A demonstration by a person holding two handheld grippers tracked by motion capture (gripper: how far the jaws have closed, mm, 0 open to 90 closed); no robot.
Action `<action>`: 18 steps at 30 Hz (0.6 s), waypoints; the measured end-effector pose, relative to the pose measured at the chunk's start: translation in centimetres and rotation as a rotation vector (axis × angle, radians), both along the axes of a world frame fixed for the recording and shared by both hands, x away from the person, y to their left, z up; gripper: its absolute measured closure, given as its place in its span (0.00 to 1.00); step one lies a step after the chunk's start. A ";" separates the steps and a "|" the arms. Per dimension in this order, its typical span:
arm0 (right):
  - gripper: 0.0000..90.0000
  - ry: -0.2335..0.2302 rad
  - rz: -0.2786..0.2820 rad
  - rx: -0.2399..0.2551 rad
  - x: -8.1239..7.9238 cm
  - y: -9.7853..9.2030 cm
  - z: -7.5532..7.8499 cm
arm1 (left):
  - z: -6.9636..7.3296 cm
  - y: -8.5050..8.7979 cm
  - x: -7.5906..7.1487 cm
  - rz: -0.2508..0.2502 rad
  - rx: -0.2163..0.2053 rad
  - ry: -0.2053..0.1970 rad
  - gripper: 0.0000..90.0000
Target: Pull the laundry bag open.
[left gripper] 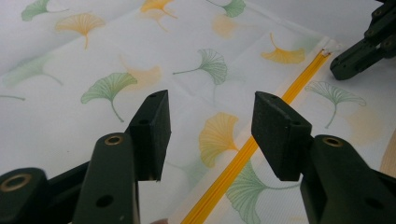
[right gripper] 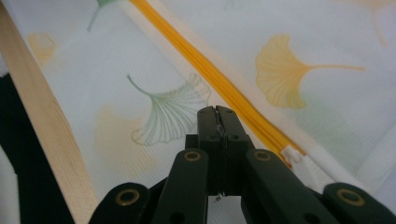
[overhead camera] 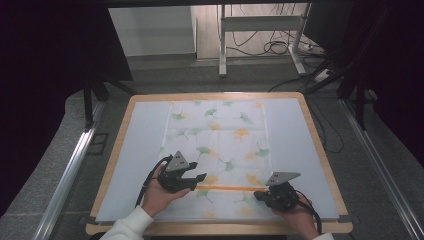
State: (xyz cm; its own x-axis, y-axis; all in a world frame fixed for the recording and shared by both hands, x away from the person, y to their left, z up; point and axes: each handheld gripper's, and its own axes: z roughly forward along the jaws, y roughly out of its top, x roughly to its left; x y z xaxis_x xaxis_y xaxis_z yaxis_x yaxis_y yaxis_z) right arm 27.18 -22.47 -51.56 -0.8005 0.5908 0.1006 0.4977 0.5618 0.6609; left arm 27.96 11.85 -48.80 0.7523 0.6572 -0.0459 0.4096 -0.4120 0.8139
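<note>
High view: the left gripper (overhead camera: 196, 179) sits with its jaws parted at the left end of the yellow zipper (overhead camera: 230, 188), and the right gripper (overhead camera: 261, 195) rests clenched at the zipper's right end, both over the leaf-print bag (overhead camera: 220, 135) spread flat on the table (overhead camera: 320, 145). Left gripper view: its jaws stand apart and hold nothing, the zipper running on the bag below the gap between them. Right gripper view: the jaws are pressed together just beside the zipper's white end; whether they pinch the fabric I cannot tell.

Beyond the tongs: wooden-edged desk (overhead camera: 320, 145) with pale grey mat (overhead camera: 140, 145), white metal stand (overhead camera: 260, 35), tangled cables (overhead camera: 272, 47) on floor.
</note>
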 end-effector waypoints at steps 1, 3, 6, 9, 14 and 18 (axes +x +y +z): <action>1.00 -0.010 -0.010 0.015 -0.1 -0.2 0.4 | 0.0 -0.2 0.0 -0.002 -0.002 -0.001 0.51; 1.00 -0.016 -0.013 0.022 -0.1 -0.3 0.5 | 0.1 -0.4 0.0 -0.006 -0.005 0.004 0.50; 1.00 -0.030 -0.031 0.048 0.0 -0.9 0.9 | 0.0 -0.9 0.1 -0.023 -0.002 0.012 0.50; 1.00 -0.044 -0.051 0.059 0.3 -1.3 1.3 | 0.0 -1.3 0.1 -0.036 0.002 0.022 0.49; 1.00 -0.069 -0.099 0.074 1.1 -2.2 1.6 | 0.1 -2.1 0.0 -0.069 0.025 0.034 0.50; 1.00 -0.076 -0.147 0.079 2.3 -3.3 1.6 | 0.0 -2.9 0.1 -0.086 0.036 0.048 0.46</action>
